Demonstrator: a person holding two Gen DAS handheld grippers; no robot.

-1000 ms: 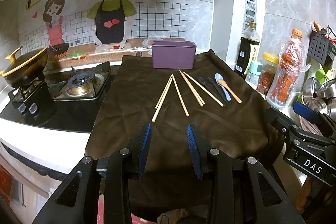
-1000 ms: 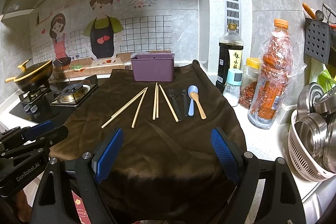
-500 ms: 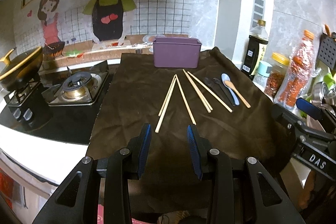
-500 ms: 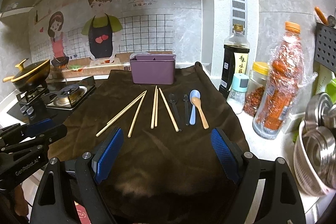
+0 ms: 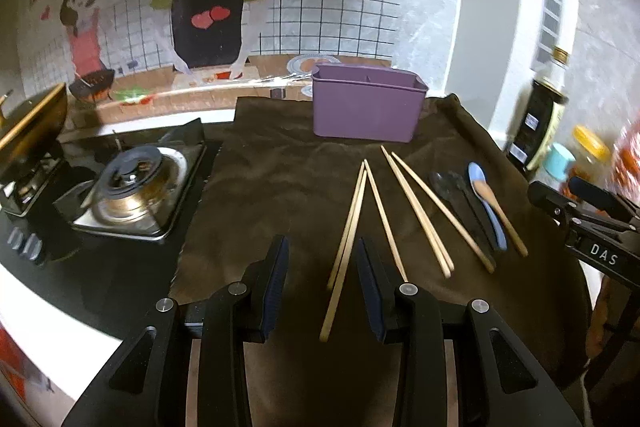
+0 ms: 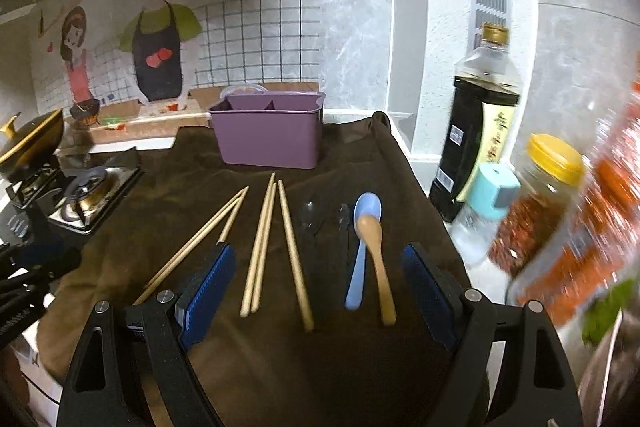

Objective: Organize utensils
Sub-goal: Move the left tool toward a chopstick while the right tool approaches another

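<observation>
Left wrist view: left gripper (image 5: 322,279) hangs spread over a brown cloth (image 5: 280,187), gripping nothing, chopsticks (image 5: 345,239) lying below. Right gripper (image 6: 316,291) gapes empty above spoons (image 6: 362,247). Purple caddy (image 6: 268,135) sits behind.

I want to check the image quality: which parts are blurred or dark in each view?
Right wrist view: the orange-capped plastic bottle at the right edge is smeared; the wooden spoon is sharp. Left wrist view: right-edge jars blur; the brown cloth is dim.
</observation>
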